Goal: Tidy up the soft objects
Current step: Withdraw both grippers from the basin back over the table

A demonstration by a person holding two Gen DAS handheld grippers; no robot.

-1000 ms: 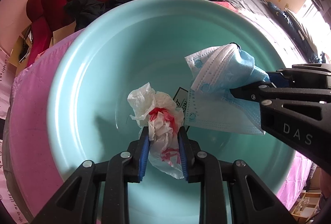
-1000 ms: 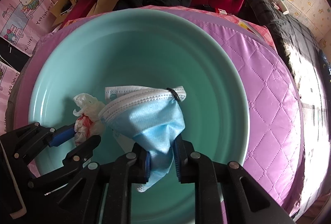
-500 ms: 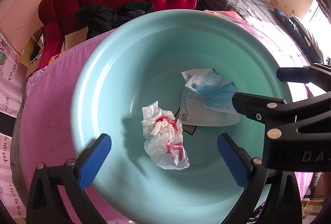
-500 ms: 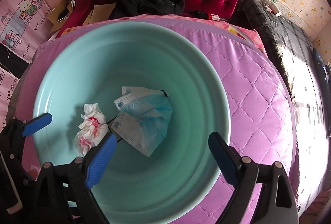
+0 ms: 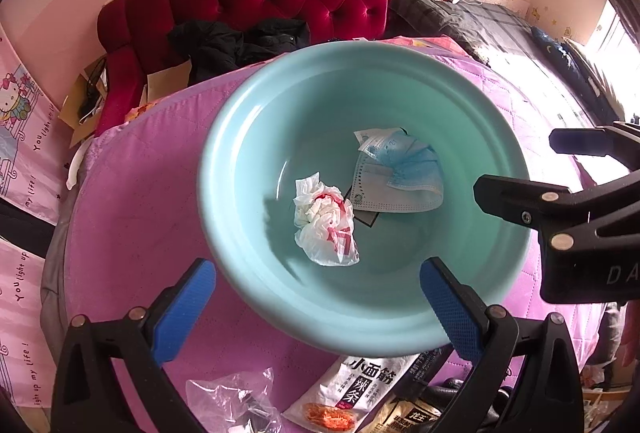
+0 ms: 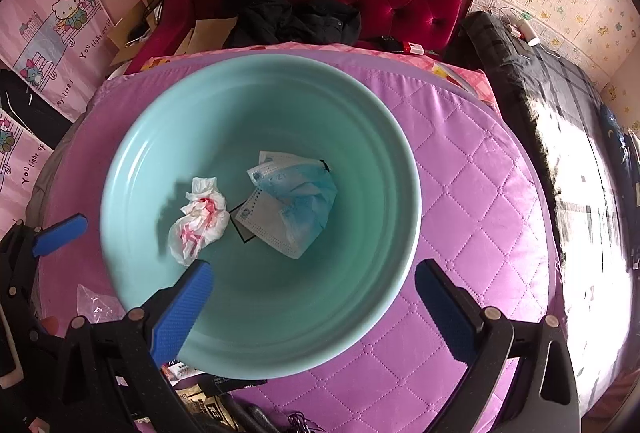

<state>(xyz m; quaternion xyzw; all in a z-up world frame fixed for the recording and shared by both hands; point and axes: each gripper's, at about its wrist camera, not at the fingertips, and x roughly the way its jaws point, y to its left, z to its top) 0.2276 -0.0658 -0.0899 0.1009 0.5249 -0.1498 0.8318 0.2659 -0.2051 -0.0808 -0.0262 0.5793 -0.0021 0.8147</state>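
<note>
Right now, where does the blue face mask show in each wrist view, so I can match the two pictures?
Left wrist: the face mask lies in the teal basin, right of centre.
Right wrist: the face mask lies near the centre of the basin.
Shared landmark: the crumpled white bag, just left of the mask in both.

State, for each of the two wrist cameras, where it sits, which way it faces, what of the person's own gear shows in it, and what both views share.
Left wrist: on the left gripper, facing steeply down into the teal basin; its open blue-padded fingers show, and the right gripper at right.
Right wrist: on the right gripper, facing steeply down; its open fingers show, and the left gripper at left.
Shared: basin, face mask, crumpled plastic bag, purple quilt.
</note>
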